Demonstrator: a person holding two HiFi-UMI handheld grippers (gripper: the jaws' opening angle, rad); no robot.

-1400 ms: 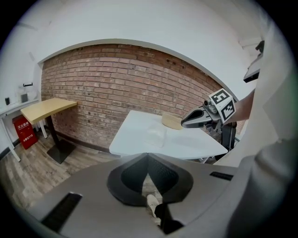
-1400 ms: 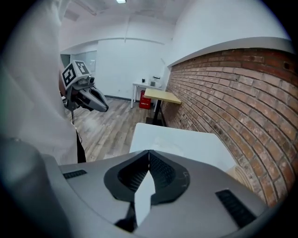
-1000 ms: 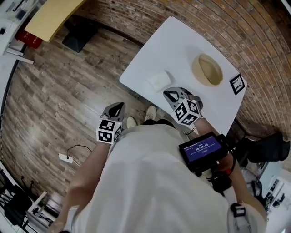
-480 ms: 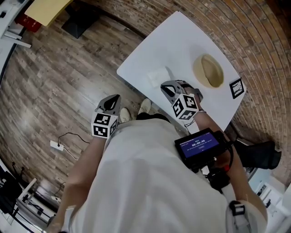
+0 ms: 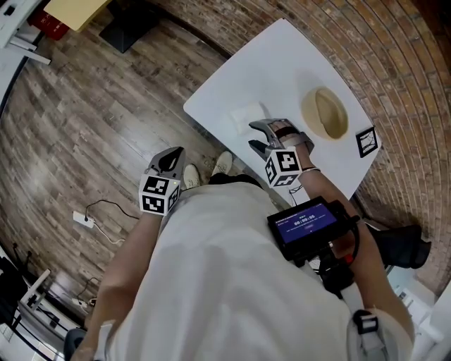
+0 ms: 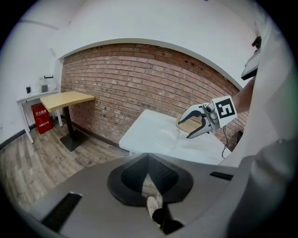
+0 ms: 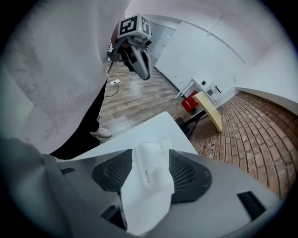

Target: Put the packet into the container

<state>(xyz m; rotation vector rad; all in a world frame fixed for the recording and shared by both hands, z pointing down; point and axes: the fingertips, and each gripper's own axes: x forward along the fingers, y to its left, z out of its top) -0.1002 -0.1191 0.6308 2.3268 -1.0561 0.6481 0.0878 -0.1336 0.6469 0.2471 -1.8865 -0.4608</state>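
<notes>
A white packet [image 5: 246,116] lies near the front edge of the white table [image 5: 282,63]. A tan bowl-shaped container [image 5: 324,113] sits to its right. My right gripper [image 5: 253,137] is low over the table just right of the packet. Its jaws are opening. In the right gripper view the packet [image 7: 149,172] lies in the gap between the jaws, and the pads do not press on it. My left gripper [image 5: 171,155] hangs off the table over the wooden floor, shut and empty, its tips meeting in the left gripper view [image 6: 148,157].
A square marker tag [image 5: 367,142] lies at the table's right corner. A screen device [image 5: 308,225] hangs at the person's chest. A yellow-topped side table [image 5: 67,8] stands far left, and a cable with a power strip [image 5: 83,218] lies on the floor.
The right gripper has moved left toward the packet and its jaws have spread from shut to open. The left gripper has stayed beside the table over the floor.
</notes>
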